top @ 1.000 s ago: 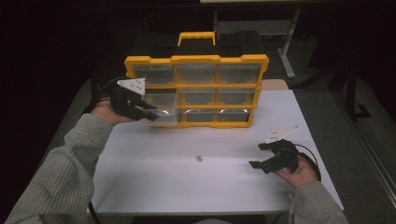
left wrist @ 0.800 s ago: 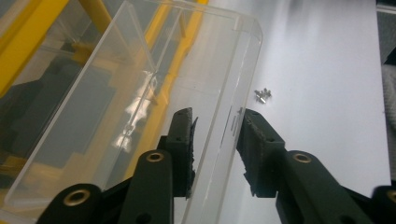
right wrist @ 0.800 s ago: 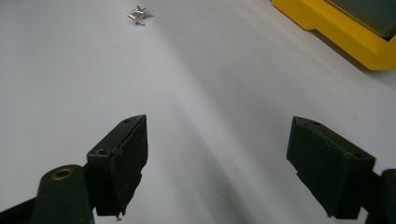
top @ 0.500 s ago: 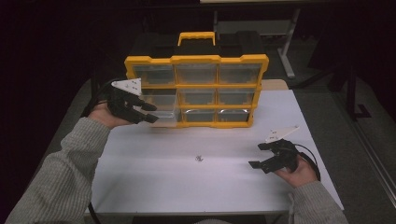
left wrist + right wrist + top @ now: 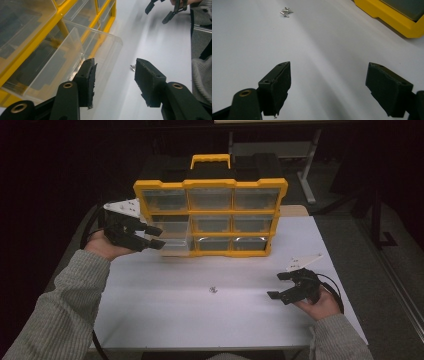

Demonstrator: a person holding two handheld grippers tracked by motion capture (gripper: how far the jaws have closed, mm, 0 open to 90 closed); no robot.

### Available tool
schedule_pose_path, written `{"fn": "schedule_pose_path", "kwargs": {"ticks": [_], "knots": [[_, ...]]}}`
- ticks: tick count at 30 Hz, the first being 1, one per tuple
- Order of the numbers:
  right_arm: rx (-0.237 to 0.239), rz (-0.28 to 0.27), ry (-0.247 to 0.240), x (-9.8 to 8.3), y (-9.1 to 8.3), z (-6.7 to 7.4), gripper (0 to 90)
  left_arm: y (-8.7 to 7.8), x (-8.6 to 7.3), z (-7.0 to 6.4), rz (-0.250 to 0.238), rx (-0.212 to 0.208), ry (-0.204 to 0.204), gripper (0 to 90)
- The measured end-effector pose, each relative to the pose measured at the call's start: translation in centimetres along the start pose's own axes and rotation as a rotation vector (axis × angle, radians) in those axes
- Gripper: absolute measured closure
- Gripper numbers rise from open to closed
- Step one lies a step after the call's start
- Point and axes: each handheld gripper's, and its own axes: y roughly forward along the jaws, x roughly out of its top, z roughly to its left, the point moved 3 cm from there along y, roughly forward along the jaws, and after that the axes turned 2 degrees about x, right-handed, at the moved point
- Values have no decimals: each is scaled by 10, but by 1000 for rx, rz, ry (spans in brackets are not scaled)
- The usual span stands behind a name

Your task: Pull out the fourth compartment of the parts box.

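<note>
the small metal bits (image 5: 213, 290) on the table (image 5: 200, 320) are lying too tiny to tell apart. the organizer (image 5: 30, 37) is running off the left gripper view's top and left edges, its drawer (image 5: 82, 57) partly hiding behind a jaw.

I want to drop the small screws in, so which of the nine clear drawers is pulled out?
The left drawer of the middle row: it alone sticks out from the yellow organizer, beside the left hand-held gripper. The other eight sit flush.
</note>
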Motion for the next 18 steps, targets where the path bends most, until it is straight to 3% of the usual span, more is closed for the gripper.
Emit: {"fn": "schedule_pose_path", "kwargs": {"ticks": [8, 18], "knots": [[2, -1, 11, -1, -2, 0, 192, -5, 0, -18, -4, -10, 6, 471], [6, 5, 18, -3, 0, -2, 190, -1, -16, -32, -19, -17, -14, 453]]}}
